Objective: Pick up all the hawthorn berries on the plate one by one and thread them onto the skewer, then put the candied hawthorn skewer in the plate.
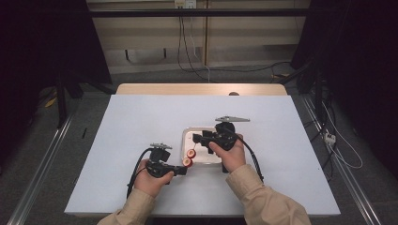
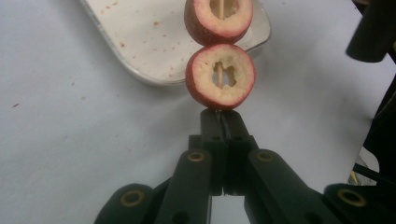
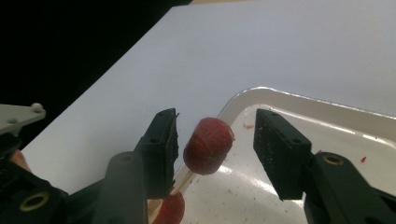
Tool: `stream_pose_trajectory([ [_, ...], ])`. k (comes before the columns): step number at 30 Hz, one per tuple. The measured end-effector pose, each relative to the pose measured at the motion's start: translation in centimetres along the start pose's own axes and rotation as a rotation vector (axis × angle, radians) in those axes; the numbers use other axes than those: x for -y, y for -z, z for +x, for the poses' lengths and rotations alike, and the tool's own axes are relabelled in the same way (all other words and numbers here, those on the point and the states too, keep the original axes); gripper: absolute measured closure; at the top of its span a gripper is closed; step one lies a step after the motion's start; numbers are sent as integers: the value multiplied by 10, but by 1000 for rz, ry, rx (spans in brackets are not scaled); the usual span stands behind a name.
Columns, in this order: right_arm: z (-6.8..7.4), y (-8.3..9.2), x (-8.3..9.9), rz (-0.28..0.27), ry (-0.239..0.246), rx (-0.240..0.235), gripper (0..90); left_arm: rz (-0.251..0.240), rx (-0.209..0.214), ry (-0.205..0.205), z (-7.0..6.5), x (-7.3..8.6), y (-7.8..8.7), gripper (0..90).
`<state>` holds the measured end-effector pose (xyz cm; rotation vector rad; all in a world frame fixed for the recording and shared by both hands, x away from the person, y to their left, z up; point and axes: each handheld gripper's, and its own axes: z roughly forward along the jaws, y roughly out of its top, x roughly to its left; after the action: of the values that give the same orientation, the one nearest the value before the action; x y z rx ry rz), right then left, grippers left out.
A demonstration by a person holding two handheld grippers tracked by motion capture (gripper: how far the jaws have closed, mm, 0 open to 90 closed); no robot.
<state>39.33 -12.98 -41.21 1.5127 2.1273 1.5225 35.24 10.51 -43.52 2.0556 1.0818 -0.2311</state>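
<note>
over the near left corner of the white tray (image 1: pixel 213 159), the left gripper (image 2: pixel 223 122) has its jaws pressed together on a thin wooden skewer (image 2: pixel 217 77) that runs through two red cored fruit pieces (image 2: pixel 220 76). the right gripper (image 3: pixel 215 140) stands with its jaws spread either side of the upper fruit piece (image 3: pixel 208 145), pads clear of it.

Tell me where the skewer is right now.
The skewer sits in the shut left gripper, running through two red fruit pieces over the tray's near edge.
</note>
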Motion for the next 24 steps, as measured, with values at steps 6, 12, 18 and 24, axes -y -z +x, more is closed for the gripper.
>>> stream_pose_trajectory([
  [6, 3, -4, 2, -14, -28, -8, 670, -24, -26, -13, -5, -1, 3, 900],
  [12, 11, -6, 6, -18, -76, -74, 692, -58, -14, -4, -5, -4, 4, 900],
  [18, 9, -2, 3, -42, -34, -41, 390, -46, -13, 15, 3, -2, 6, 900],
  [24, 0, 6, 1, -58, -2, -4, 283, -66, -14, 11, 5, -1, 8, 900],
])
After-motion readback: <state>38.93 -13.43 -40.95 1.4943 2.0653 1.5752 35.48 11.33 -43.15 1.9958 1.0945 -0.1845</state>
